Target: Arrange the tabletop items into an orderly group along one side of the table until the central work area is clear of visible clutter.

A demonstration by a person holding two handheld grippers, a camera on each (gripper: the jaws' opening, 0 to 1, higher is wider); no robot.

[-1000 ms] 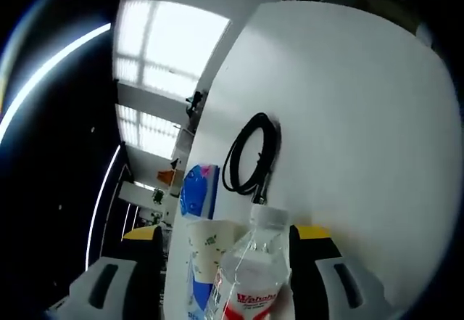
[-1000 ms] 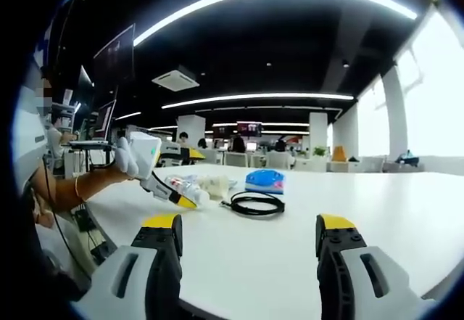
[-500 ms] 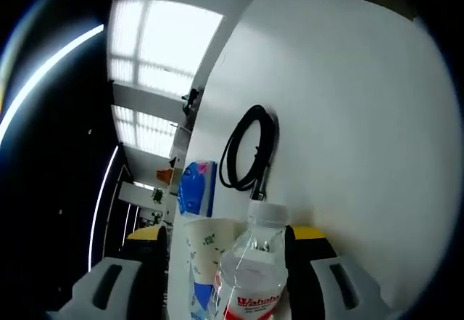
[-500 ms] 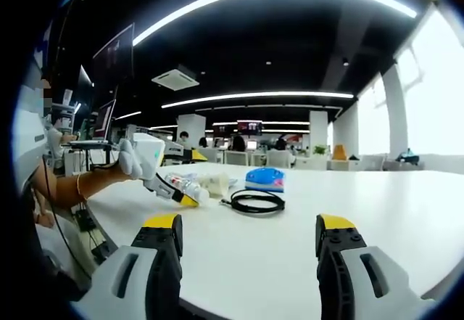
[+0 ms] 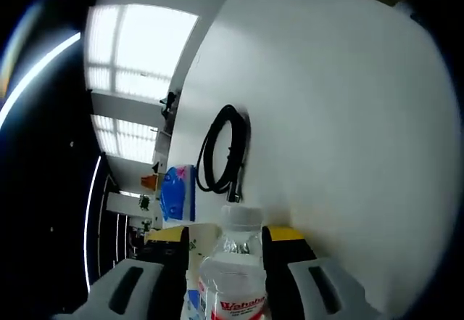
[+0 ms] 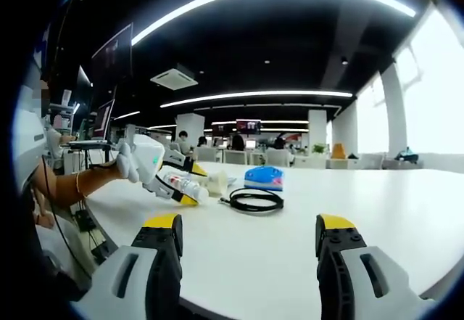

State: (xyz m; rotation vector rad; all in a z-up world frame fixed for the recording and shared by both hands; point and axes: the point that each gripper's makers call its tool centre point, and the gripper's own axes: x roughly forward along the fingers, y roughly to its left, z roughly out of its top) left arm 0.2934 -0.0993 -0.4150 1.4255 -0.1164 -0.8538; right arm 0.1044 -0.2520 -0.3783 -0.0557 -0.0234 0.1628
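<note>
- Left gripper (image 5: 226,251): jaws clamped on water bottle (image 5: 230,276), cap pointing forward.
- Right gripper (image 6: 248,236): jaws wide, empty, over the table (image 6: 304,211) edge.
- Black cable (image 5: 223,151): just beyond the bottle cap.

Two views, one table — opposite ends

Left gripper view rolled, close behind the bottle (image 5: 230,276); right gripper view level, farther back — both share the cable (image 6: 252,201).

Left gripper (image 5: 226,262) clamped; right gripper (image 6: 250,244) fingers apart
</note>
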